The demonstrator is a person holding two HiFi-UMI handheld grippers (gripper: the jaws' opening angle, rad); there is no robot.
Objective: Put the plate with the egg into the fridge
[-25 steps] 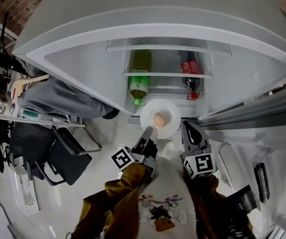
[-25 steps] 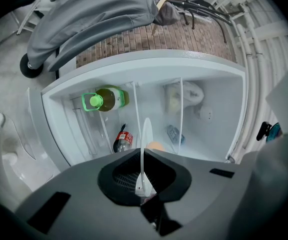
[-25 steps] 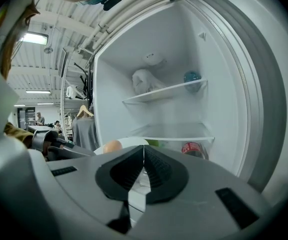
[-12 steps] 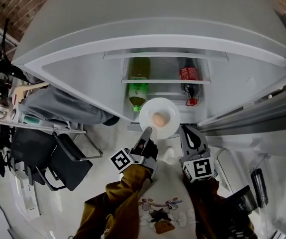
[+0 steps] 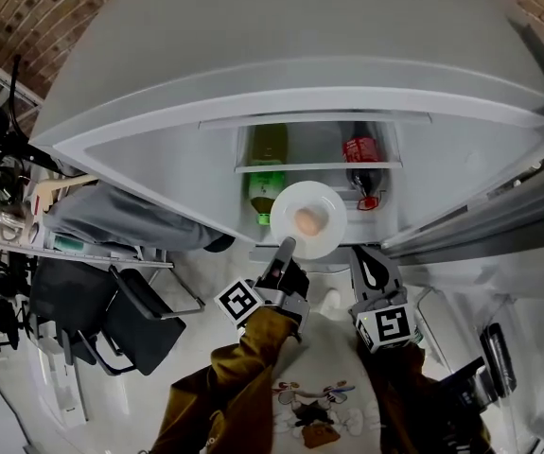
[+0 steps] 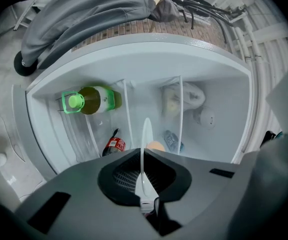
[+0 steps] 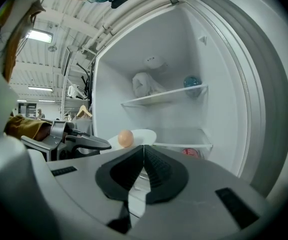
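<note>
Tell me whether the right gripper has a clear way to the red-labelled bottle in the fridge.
Likely yes: the red-labelled bottle lies unblocked ahead of the right gripper, and the plate held by the left gripper sits left of that line. The shut jaws must open first.

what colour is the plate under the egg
White. The plate shows best in the head view.

upper fridge shelf (image 7: 164, 97): white bag (image 7: 145, 84), blue object (image 7: 191, 81); below: green bottle (image 6: 96, 100), cola bottle (image 6: 115, 145)
</note>
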